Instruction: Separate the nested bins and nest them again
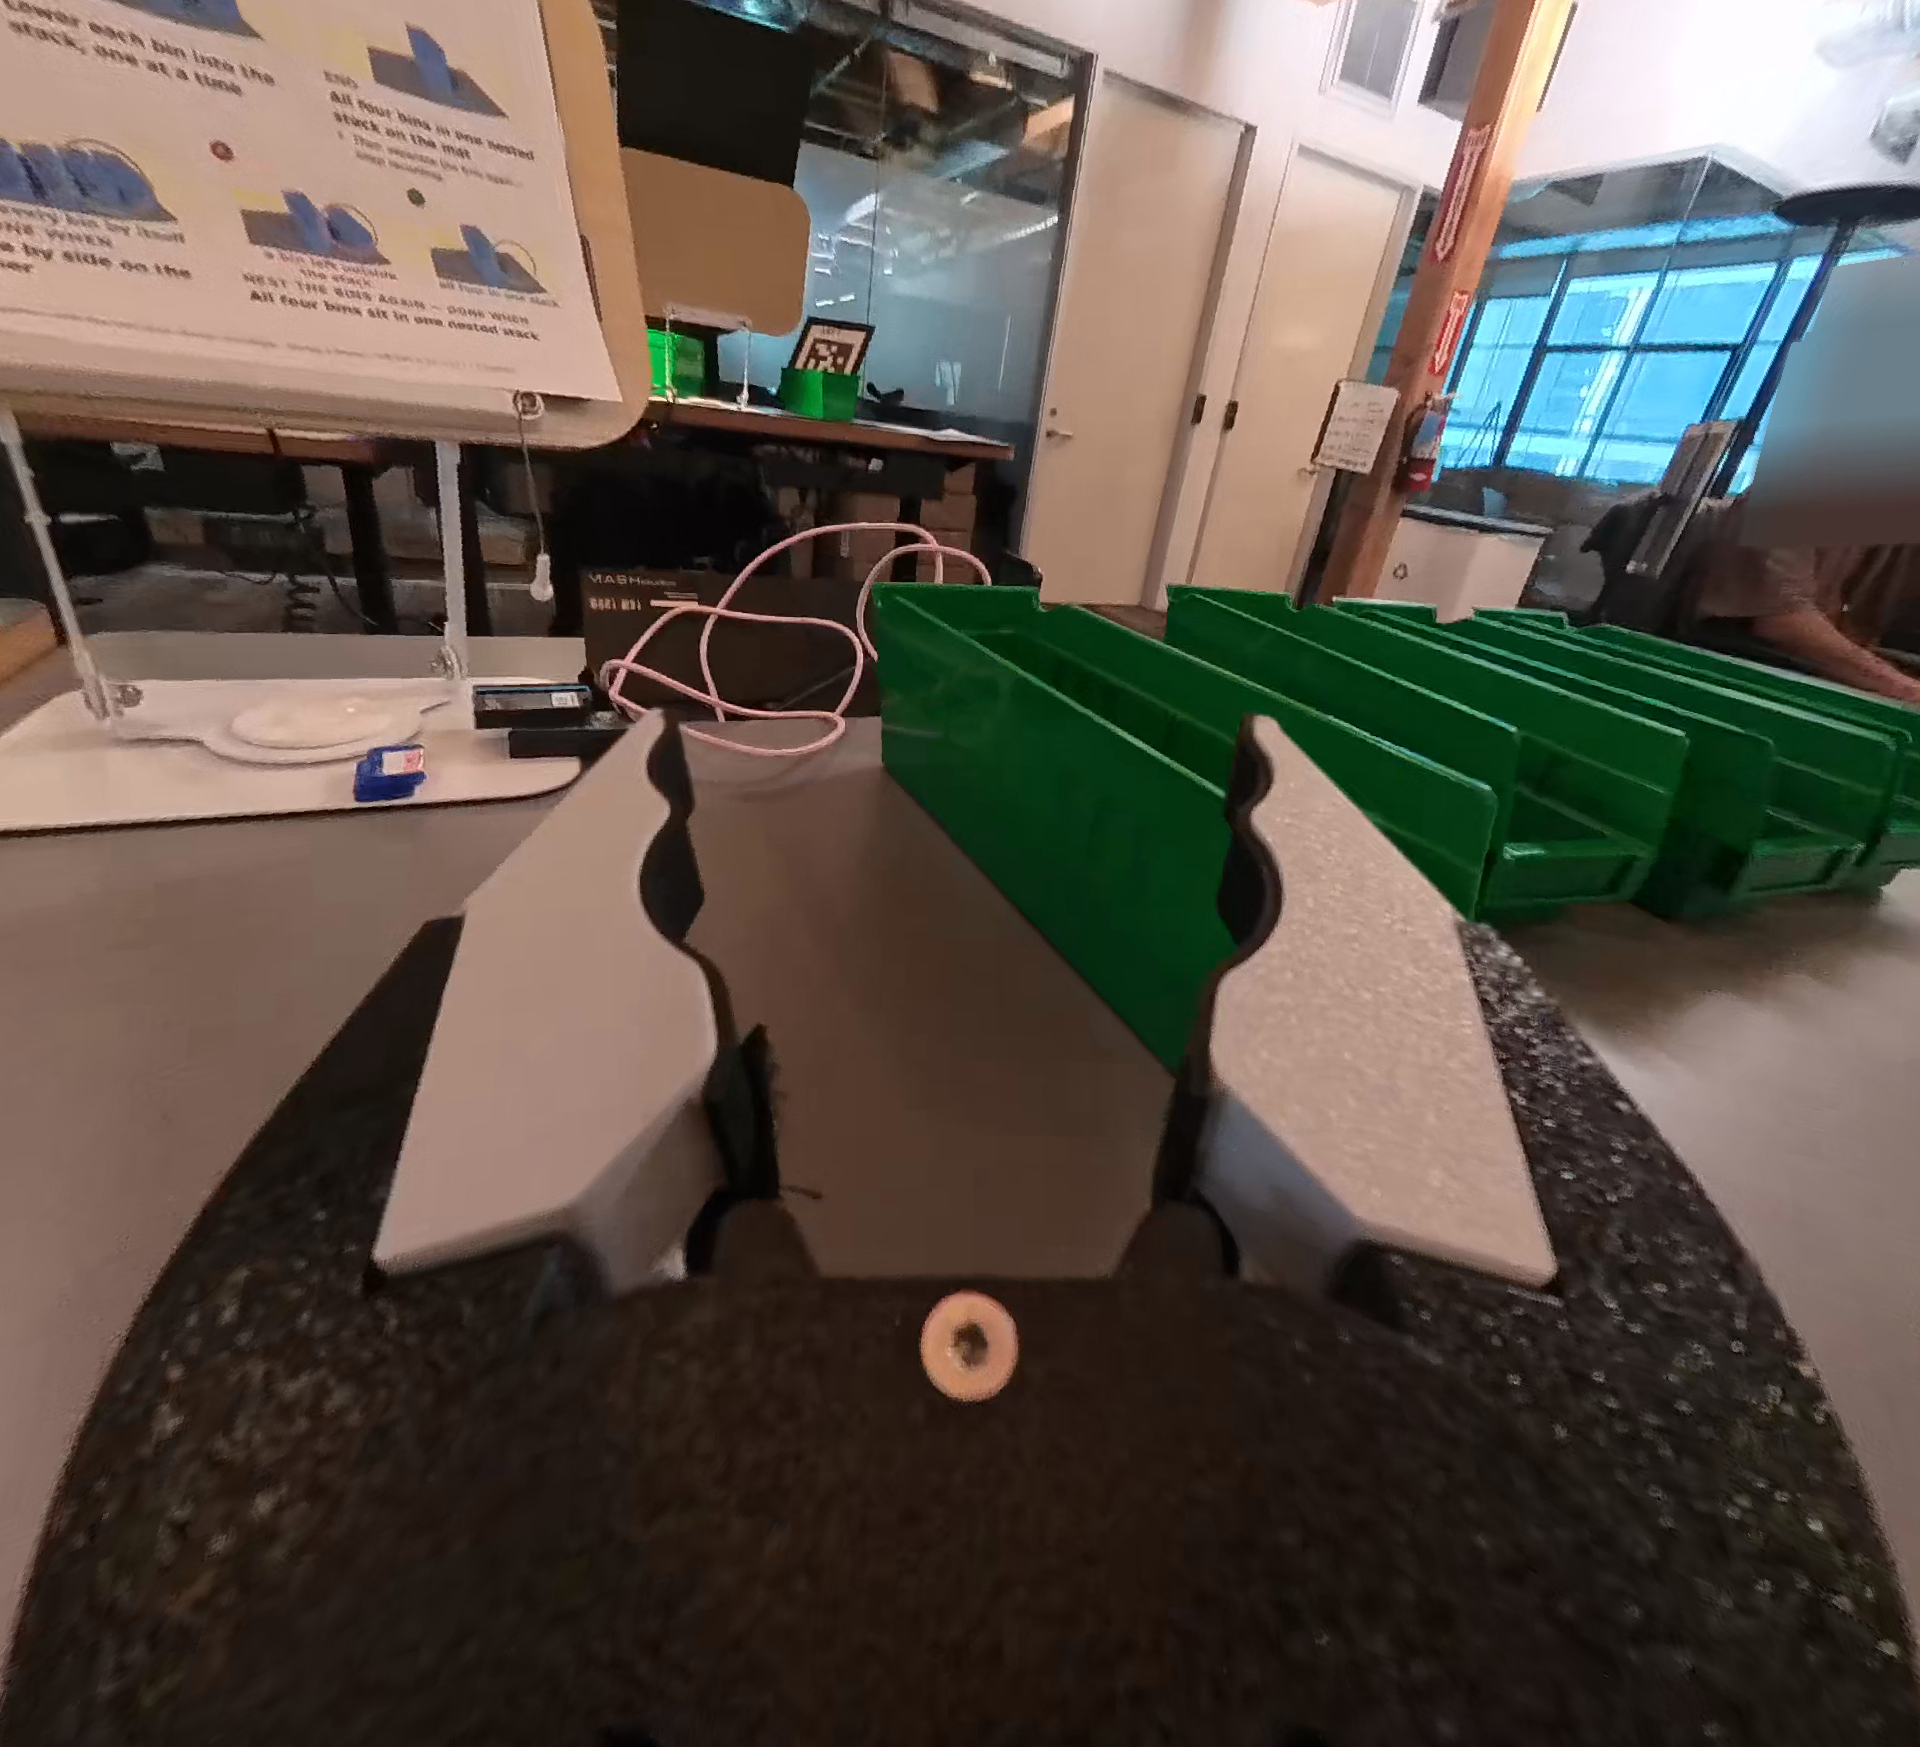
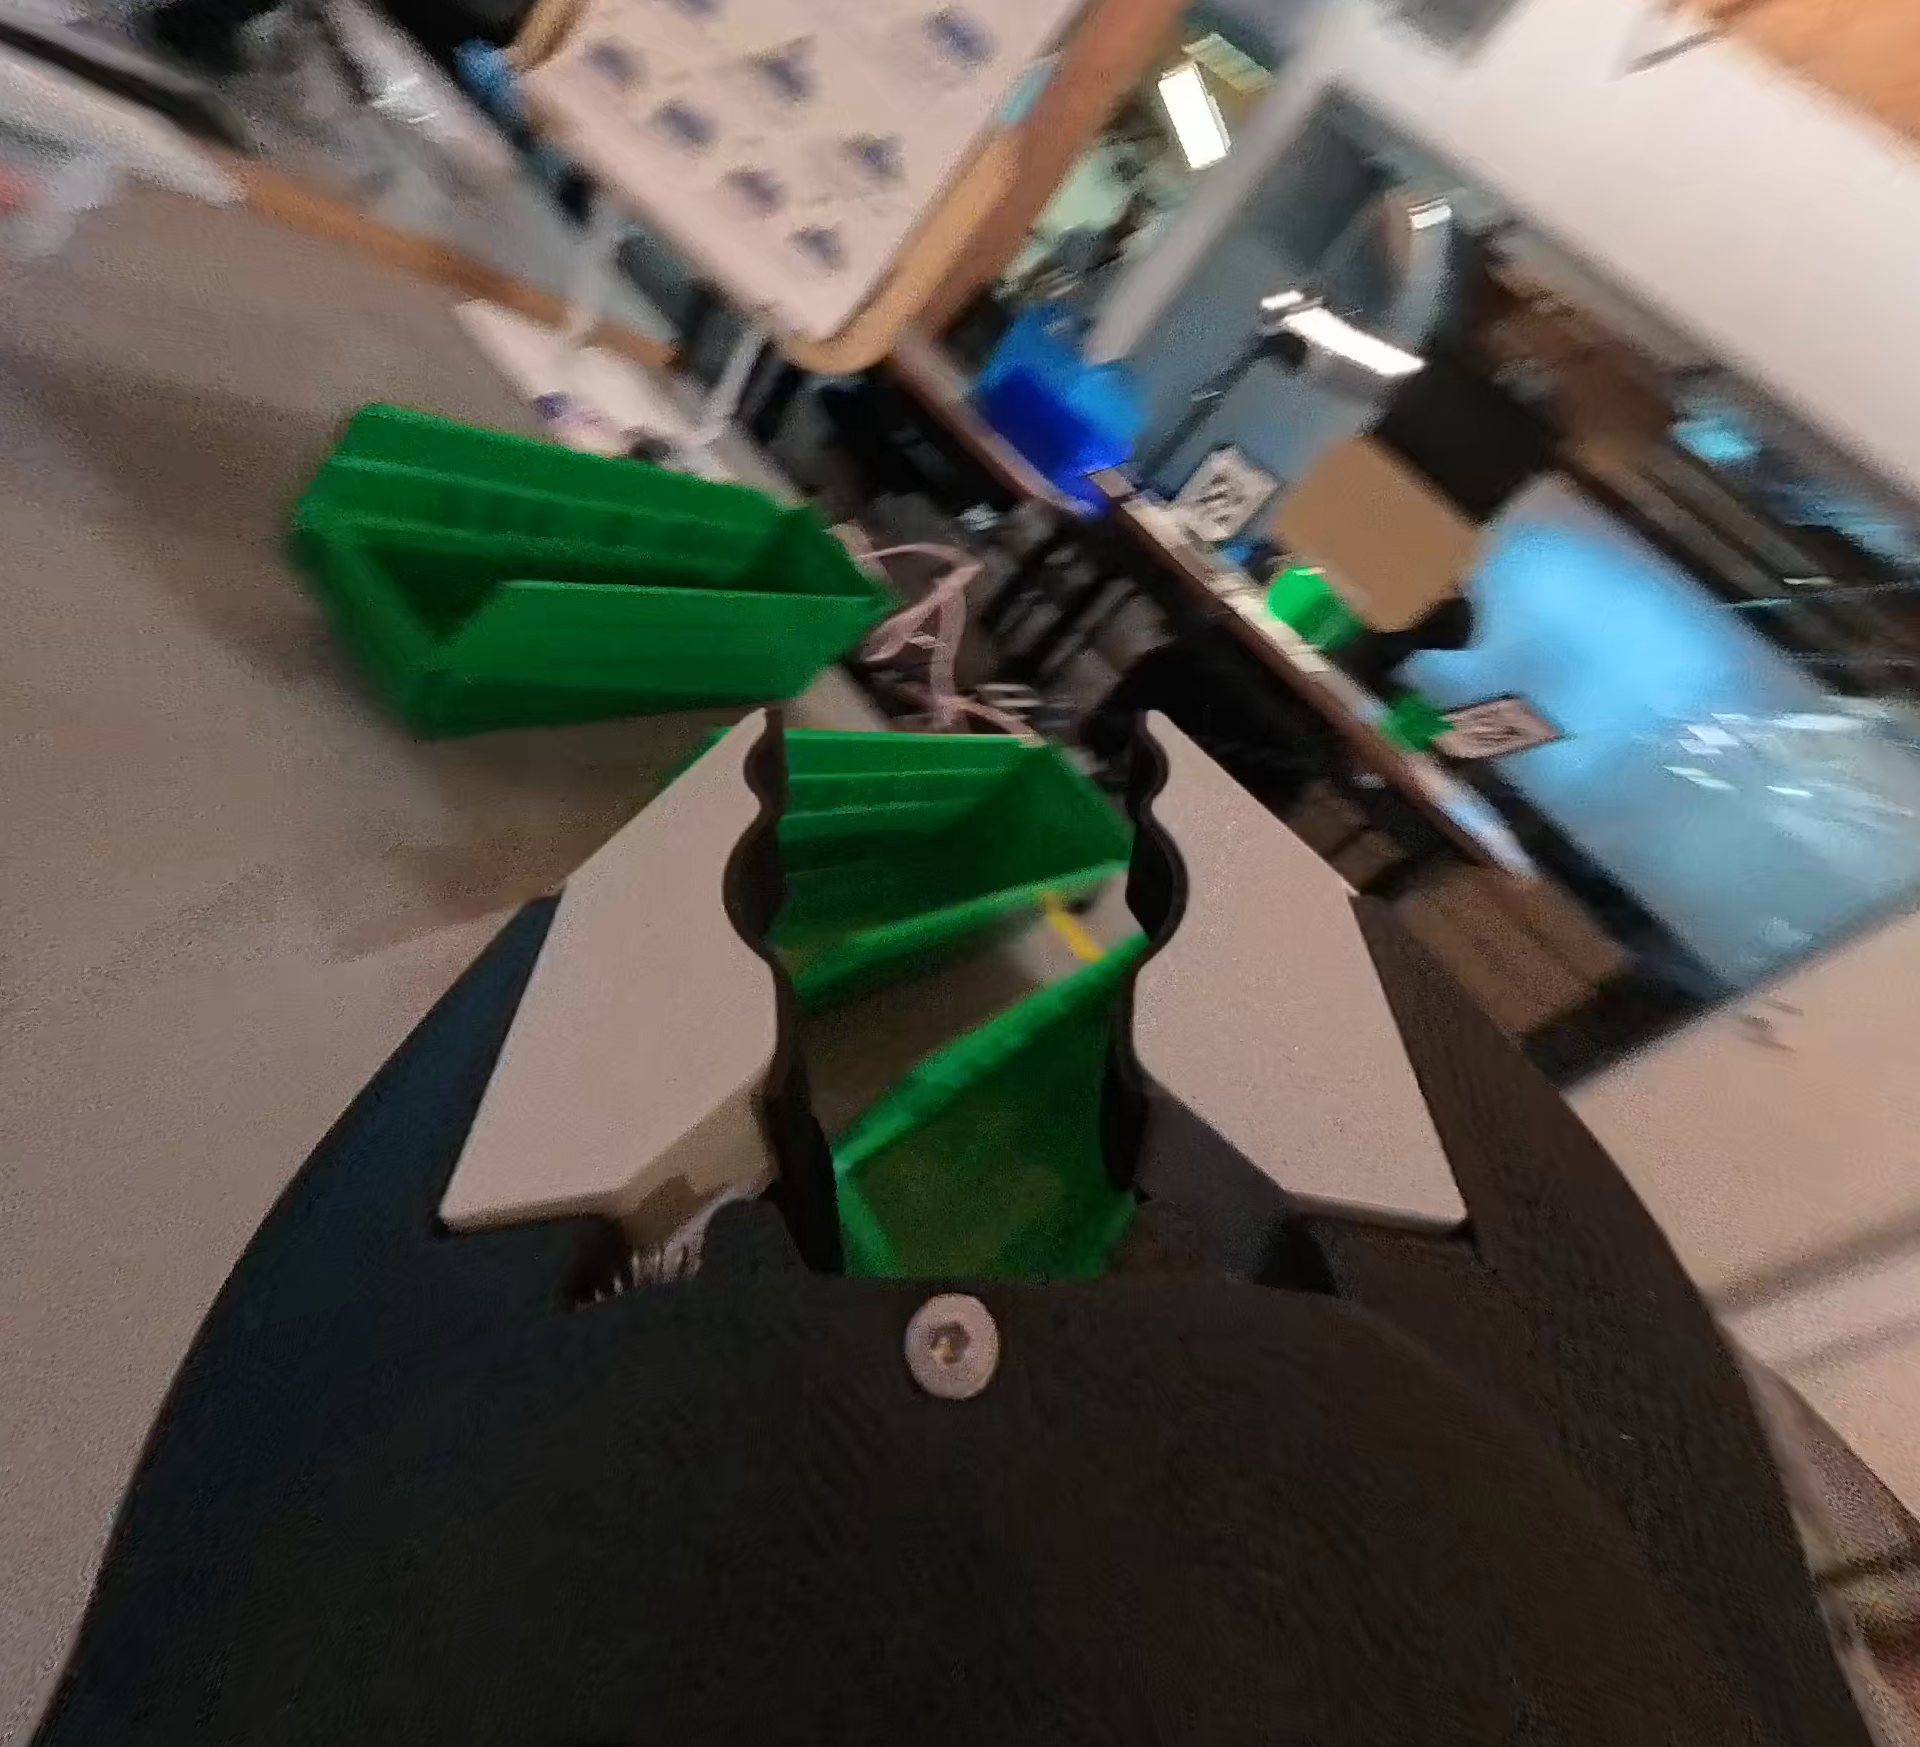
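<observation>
While the right claw (image 2: pixel 956 752) grips a green bin wall (image 2: pixel 987 1147) deep between its fingers, the picture is blurred and tilted, so carry it level and slowly; two more bins (image 2: pixel 582 575) lie ahead and to its left. The left claw (image 1: pixel 961 741) gapes empty, the bin row (image 1: pixel 1195 762) just right of it, ready to steady the receiving bin

on the grey tabletop (image 1: pixel 260 970) we see a white printed instruction sheet (image 1: pixel 281 87) on a clear stand, a looped pale pink cable (image 1: pixel 748 648) just behind a small black box (image 1: pixel 530 705), and a small blue block (image 1: pixel 390 775) on a white mat (image 1: pixel 135 778).
</observation>
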The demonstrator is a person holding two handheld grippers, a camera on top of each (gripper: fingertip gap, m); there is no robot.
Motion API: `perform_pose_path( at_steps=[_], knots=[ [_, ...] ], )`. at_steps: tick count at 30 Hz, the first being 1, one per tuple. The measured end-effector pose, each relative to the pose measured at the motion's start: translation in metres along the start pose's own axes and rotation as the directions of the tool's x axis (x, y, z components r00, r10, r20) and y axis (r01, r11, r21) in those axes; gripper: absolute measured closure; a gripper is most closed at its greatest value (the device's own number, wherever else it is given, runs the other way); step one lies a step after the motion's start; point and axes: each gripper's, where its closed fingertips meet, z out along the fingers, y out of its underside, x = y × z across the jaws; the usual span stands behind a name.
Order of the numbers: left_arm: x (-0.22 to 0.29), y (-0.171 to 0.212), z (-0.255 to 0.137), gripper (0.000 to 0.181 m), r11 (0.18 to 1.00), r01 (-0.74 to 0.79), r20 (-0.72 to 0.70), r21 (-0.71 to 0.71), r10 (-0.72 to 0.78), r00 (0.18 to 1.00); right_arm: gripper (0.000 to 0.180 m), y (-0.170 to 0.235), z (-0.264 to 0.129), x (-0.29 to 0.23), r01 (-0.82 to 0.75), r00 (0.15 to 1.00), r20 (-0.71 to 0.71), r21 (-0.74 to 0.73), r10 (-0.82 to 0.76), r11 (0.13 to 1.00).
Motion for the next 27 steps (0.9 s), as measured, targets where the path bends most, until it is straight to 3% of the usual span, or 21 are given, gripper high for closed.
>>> perform_pose_path(
  at_steps=[2, 5, 8, 10, 11, 16, 21, 27],
  knots=[
    [0.001, 0.004, -0.003, 0.080, 0.998, 0.071, 0.005, -0.002, -0.071, 0.997, 0.113, 0.006, 0.034, -0.042, 0.027, 0.988, 0.153, -0.116, -0.009, 0.993],
    [0.005, 0.003, -0.002, 0.081, 0.991, 0.134, -0.005, 0.012, -0.134, 0.991, 0.112, 0.049, 0.072, -0.088, 0.123, 0.953, 0.303, -0.380, -0.002, 0.917],
    [0.010, 0.005, 0.000, 0.086, 0.985, 0.173, -0.039, 0.008, -0.173, 0.984, 0.112, 0.086, 0.097, -0.120, 0.047, 0.929, 0.334, -0.530, 0.158, 0.847],
    [0.019, 0.003, 0.002, 0.086, 0.967, 0.254, -0.101, 0.021, -0.250, 0.963, 0.113, 0.102, 0.109, -0.130, -0.068, 0.918, 0.285, -0.573, 0.277, 0.817],
    [0.022, 0.003, 0.001, 0.087, 0.959, 0.282, -0.130, 0.022, -0.277, 0.952, 0.115, 0.112, 0.114, -0.129, -0.059, 0.928, 0.267, -0.586, 0.261, 0.808],
    [0.022, 0.007, -0.002, 0.087, 0.946, 0.325, -0.144, 0.006, -0.321, 0.936, 0.133, 0.150, 0.120, -0.135, 0.216, 0.922, 0.378, -0.675, 0.080, 0.705],
    [0.028, 0.013, 0.002, 0.088, 0.925, 0.379, -0.188, -0.036, -0.379, 0.906, 0.152, 0.180, 0.116, -0.134, 0.398, 0.869, 0.494, -0.737, 0.034, 0.547],
    [0.028, 0.014, 0.001, 0.090, 0.915, 0.401, -0.197, -0.044, -0.402, 0.894, 0.156, 0.159, 0.111, -0.136, 0.390, 0.877, 0.481, -0.714, 0.003, 0.581]
  ],
)
